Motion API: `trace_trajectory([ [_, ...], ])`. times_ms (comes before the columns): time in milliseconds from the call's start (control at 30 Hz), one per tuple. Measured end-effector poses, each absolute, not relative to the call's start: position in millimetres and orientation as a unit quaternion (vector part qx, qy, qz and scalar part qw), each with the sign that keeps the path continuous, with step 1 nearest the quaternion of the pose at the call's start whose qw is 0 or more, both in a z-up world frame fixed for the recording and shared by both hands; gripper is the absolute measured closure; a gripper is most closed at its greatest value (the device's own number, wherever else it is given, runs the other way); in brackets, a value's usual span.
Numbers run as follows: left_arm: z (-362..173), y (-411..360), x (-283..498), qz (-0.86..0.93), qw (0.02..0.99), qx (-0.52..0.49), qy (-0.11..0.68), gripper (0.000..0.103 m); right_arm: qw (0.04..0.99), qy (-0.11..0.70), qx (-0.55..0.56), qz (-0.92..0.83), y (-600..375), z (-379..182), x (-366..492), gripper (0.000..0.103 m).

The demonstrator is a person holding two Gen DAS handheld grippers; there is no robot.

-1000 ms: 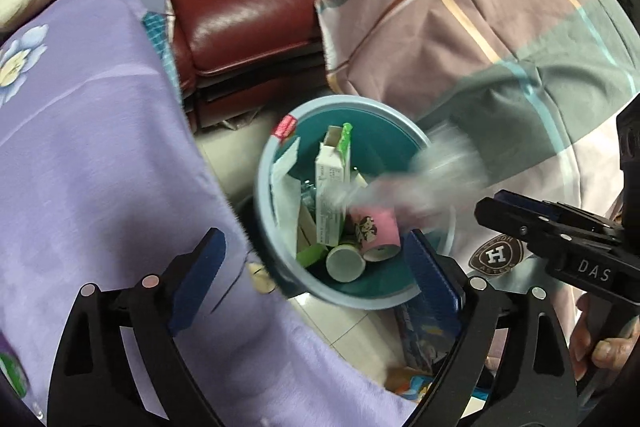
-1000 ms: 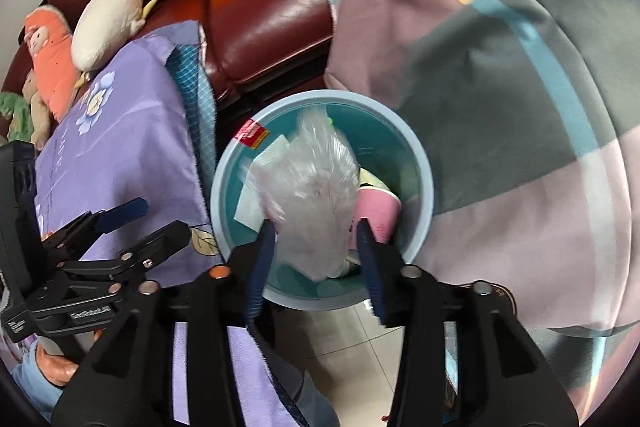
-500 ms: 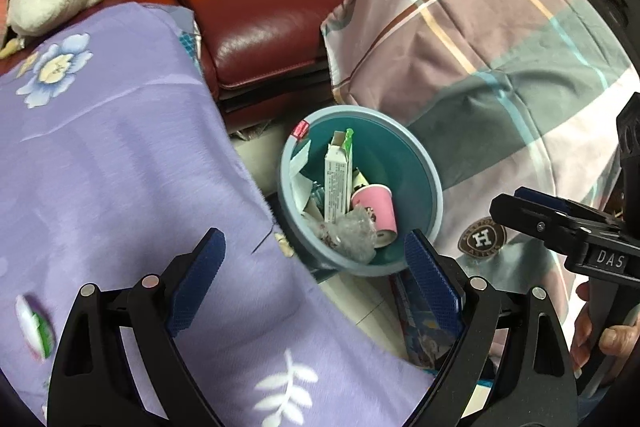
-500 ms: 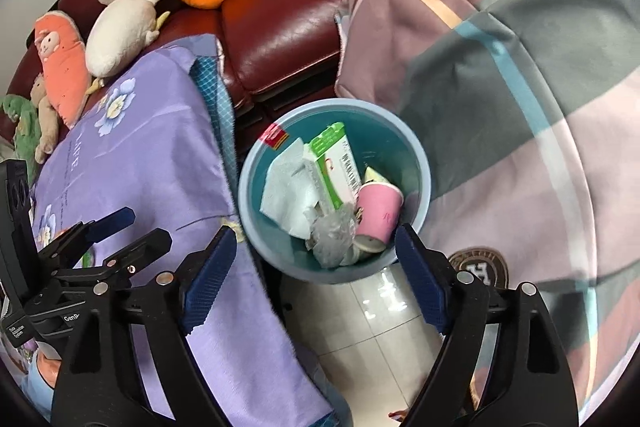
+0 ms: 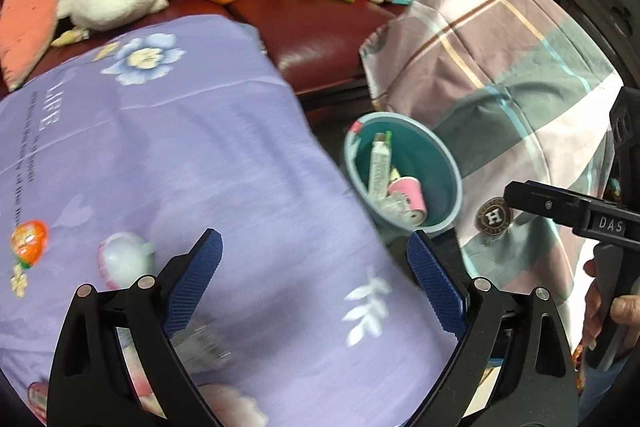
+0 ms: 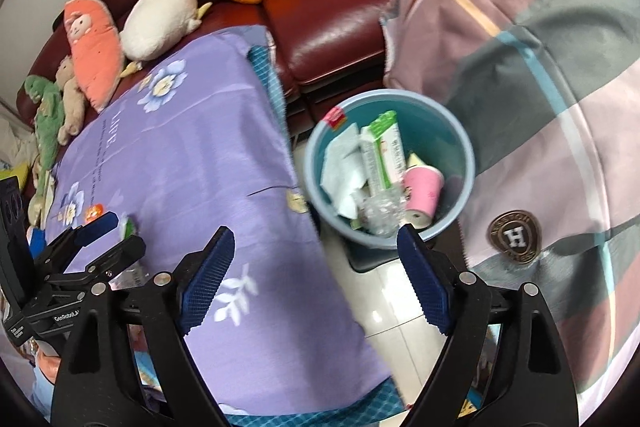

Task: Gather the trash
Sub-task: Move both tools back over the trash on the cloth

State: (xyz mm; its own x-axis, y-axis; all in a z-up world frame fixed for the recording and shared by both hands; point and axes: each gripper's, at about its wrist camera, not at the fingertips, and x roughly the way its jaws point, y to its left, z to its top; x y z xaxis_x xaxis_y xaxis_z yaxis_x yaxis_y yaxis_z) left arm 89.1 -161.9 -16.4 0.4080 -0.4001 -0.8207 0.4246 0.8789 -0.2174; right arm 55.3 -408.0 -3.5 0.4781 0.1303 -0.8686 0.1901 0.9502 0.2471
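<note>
Right tongs [image 6: 316,275] agape, empty, carton [image 6: 382,155] standing upright in bin [image 6: 460,147]

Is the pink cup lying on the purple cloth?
No, the pink cup lies inside the blue bin, beside the purple cloth.

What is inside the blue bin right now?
In the blue bin: a pink cup, a green-and-white carton, white paper and crumpled clear plastic. Whatever lies beneath them, and the bin's floor, is covered.

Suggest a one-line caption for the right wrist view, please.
Open right claw above blue bin holding crumpled plastic.
</note>
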Motion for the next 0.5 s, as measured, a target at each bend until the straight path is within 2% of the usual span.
trace_trajectory([
  [500, -17.8, -47.1, 62.0, -0.190, 0.851, 0.003, 0.489, 0.009, 0.831, 0.546, 0.102, 0.042, -305.3, -5.3, 52.1, 0.023],
])
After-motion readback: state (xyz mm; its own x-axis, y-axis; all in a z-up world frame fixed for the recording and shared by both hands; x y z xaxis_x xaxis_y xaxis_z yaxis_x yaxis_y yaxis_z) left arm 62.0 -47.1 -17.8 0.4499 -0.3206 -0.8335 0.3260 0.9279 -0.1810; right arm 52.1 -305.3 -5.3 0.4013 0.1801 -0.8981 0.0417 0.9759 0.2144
